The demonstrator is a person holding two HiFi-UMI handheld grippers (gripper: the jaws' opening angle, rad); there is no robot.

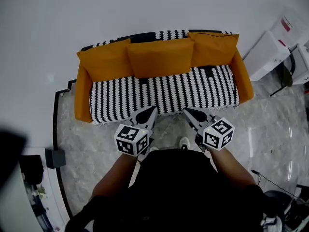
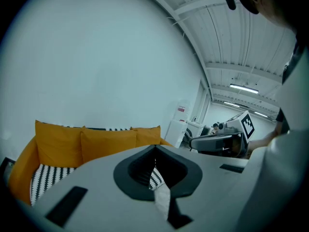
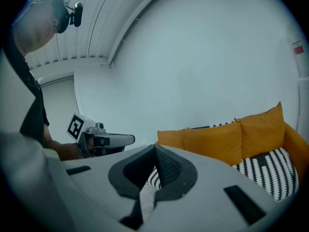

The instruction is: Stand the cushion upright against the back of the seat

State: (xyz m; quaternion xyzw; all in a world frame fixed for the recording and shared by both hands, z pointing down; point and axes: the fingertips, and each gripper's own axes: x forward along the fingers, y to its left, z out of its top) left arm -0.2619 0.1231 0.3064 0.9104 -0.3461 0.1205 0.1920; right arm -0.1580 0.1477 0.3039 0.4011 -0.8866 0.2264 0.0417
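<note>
1. Overhead, the head view alone takes in the whole sofa [image 1: 164, 93]: striped black-and-white seat, orange arms, pale marbled floor [image 1: 96, 144] in front of it
2. All three orange cushions stand upright against the sofa's back: the left-end cushion [image 1: 105, 61], the middle cushion [image 1: 161, 57] and the right-end cushion [image 1: 212, 48], side by side and touching
3. That view shows the left gripper [image 1: 149, 111] and the right gripper [image 1: 189, 112] side by side, level with each other, tips just short of the seat's front edge and well apart from the cushions
4. Only the gripper views show the jaws head-on. In the left gripper view they are pressed together along one seam with nothing between them; striped seat shows beyond the tip
5. In the right gripper view the right gripper's jaws are likewise closed and empty
6. Each gripper view catches the other gripper from the side, which the head view cannot give
7. White cabinets [image 1: 270, 50] stand right of the sofa in the head view; the left gripper view shows them too, the right gripper view does not
</note>
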